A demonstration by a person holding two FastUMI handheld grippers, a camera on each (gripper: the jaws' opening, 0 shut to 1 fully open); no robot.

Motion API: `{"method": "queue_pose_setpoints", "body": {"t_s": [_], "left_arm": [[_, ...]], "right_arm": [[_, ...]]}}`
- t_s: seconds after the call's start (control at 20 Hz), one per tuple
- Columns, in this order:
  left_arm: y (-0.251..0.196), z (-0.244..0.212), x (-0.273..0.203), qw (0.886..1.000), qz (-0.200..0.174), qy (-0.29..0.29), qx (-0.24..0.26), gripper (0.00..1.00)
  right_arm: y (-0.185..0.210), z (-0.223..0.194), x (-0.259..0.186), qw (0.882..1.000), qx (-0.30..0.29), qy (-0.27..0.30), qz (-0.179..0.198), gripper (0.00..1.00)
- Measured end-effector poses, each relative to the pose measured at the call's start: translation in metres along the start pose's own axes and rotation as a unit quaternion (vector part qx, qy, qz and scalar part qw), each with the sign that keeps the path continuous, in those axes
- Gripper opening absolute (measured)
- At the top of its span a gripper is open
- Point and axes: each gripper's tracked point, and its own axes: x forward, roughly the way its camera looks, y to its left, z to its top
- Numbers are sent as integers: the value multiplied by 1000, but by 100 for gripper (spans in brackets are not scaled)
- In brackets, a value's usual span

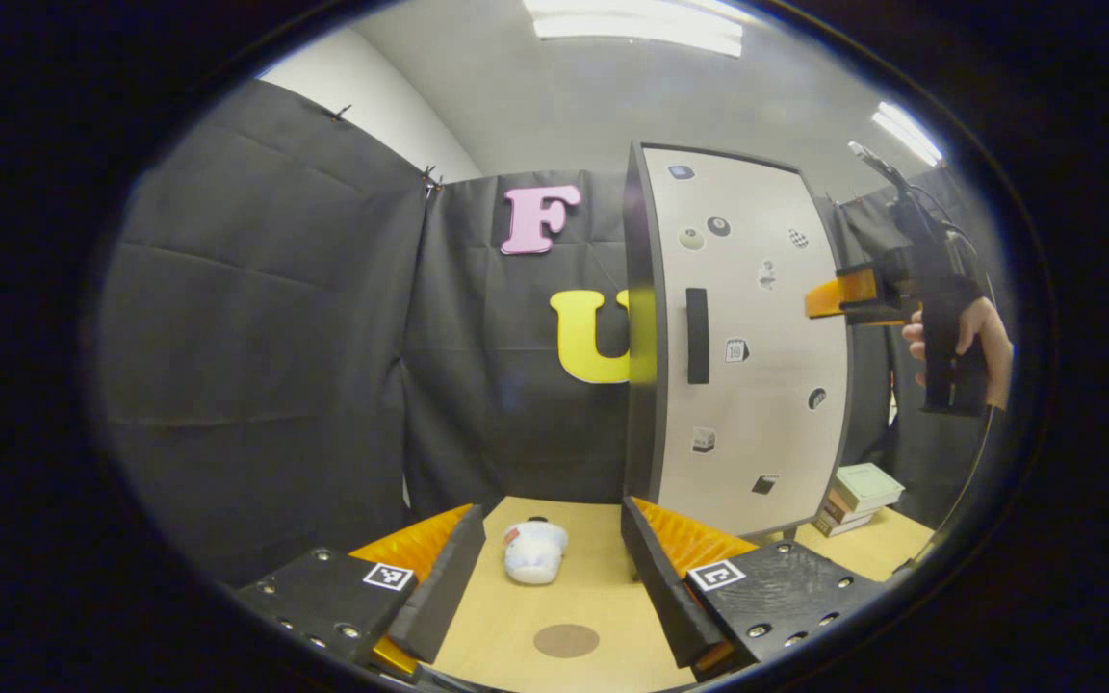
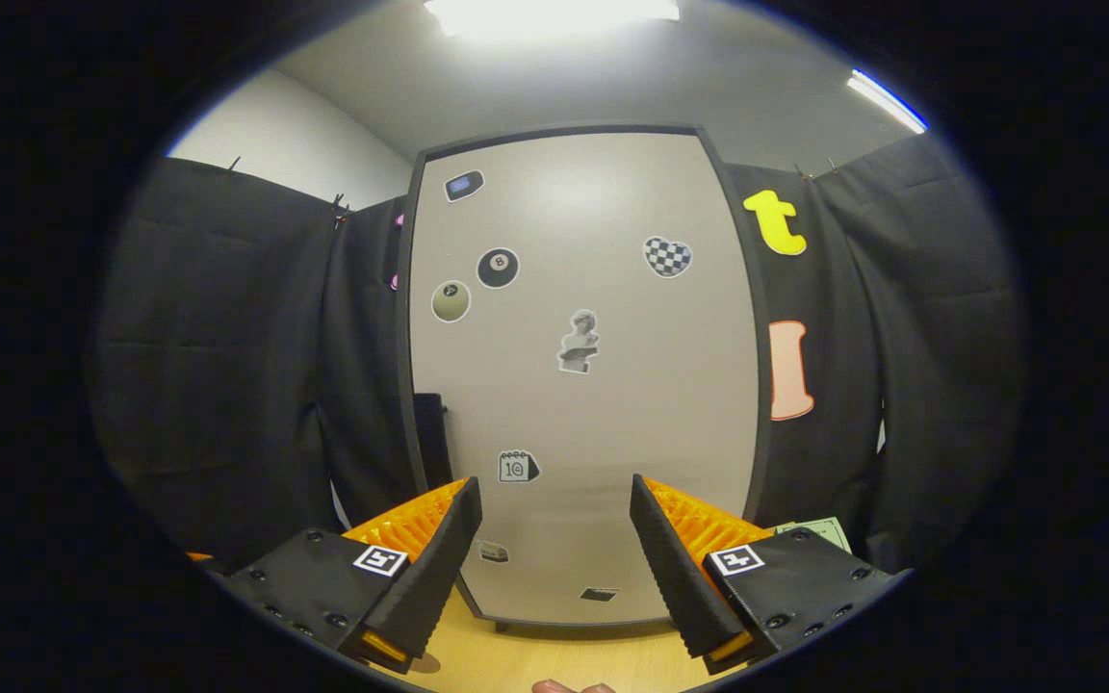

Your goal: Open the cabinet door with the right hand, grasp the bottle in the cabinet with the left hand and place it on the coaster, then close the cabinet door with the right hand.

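right gripper view has us staring straight at the cabinet door (image 2: pixel 583 375), which looks fully shut, stickers all over it and the dark handle (image 2: pixel 429 433) peeking out along its left edge. our right gripper (image 2: pixel 554 539) has its jaws spread wide with nothing between them, and it sits in front of the door's lower middle, not on the handle yet. left gripper view shows the same right gripper farther off at the door's right side with a hand (image 1: pixel 968 337) holding it, so we'd say it's well off from the handle, which sits near the door's left edge in that view. the left gripper (image 1: pixel 554 577) is spread open too, hanging low over the wooden table (image 1: pixel 603 597) with the round brown coaster (image 1: pixel 566 640) right below it between the fingers and a small white plush thing (image 1: pixel 533 551) just behind that. the bottle is presumably behind the door, we can't see it. so the step in hand is opening: we reckon we should slide the right gripper across to the handle, line the fingers up either side of the vertical bar, close on it, then pull along the hinge arc rather than straight back so the grip doesn't slip. keep the left one back and low so the swinging door doesn't clip it.
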Motion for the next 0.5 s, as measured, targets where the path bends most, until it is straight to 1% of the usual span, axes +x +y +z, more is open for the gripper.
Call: {"method": "queue_pose_setpoints", "body": {"t_s": [0.2, 0.25, 0.3, 0.35, 0.4, 0.5], "left_arm": [[10, -13, -3, 1000, 12, 12, -7, 85], [14, -16, -4, 1000, 17, 15, -7, 85], [19, -22, -4, 1000, 22, 19, -6, 85], [24, -25, -4, 999, 27, 22, -4, 85], [27, -30, -5, 999, 31, 25, -3, 88], [35, -39, -5, 999, 38, 35, -3, 87]], "right_arm": [[36, 1, 25, 1000, -19, 0, 23, 98], [45, 1, 30, 999, -18, -2, 27, 98], [53, 0, 36, 999, -17, -3, 33, 95], [61, -1, 42, 999, -15, -2, 37, 98], [68, -1, 47, 999, -12, -1, 41, 98], [81, -1, 58, 999, -4, -3, 46, 98]]}}
